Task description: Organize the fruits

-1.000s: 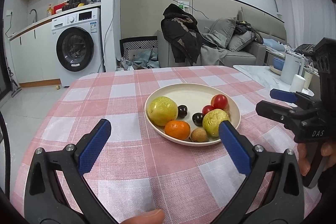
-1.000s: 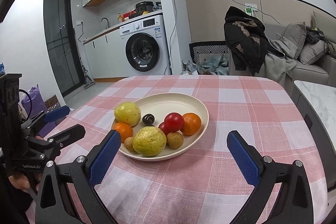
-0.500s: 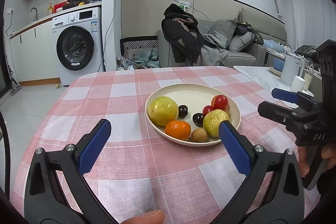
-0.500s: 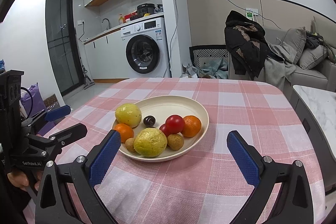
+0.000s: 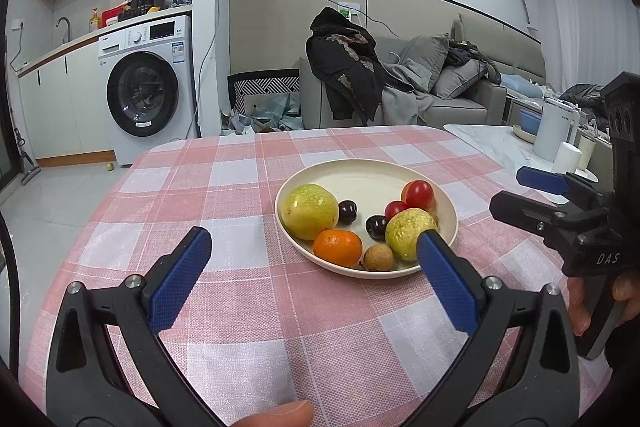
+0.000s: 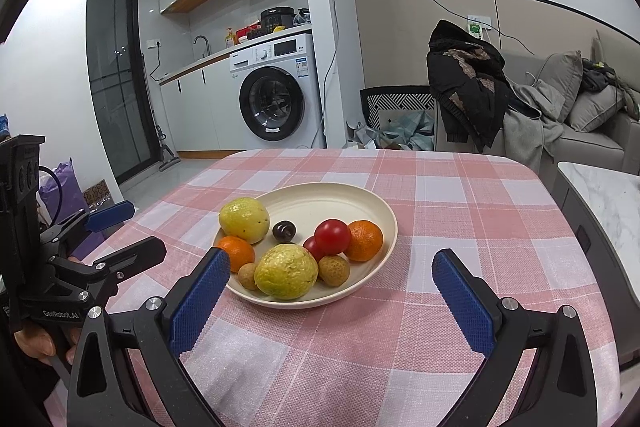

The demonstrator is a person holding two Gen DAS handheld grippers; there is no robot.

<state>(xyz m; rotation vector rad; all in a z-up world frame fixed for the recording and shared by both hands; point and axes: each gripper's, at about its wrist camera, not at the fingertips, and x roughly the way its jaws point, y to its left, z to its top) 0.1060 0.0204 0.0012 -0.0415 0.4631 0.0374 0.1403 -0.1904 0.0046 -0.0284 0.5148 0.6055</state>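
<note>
You have one plate (image 6: 384, 227) here. On it you can count two guavas (image 6: 286, 271), two oranges (image 6: 363, 235), two tomatoes (image 6: 332, 235), two longans (image 6: 334, 270) and two cherries (image 5: 347, 211).

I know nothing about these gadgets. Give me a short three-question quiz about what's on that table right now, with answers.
1. True or false: the left gripper holds a fruit.
2. Multiple choice: in the right wrist view, how many orange citrus fruits sit on the plate? A one, B two, C four.
3. Fill in: the tablecloth is checked pink and ____.

Key:
1. False; both it and the right gripper are open and empty.
2. B: near orange and far orange.
3. White.
</note>
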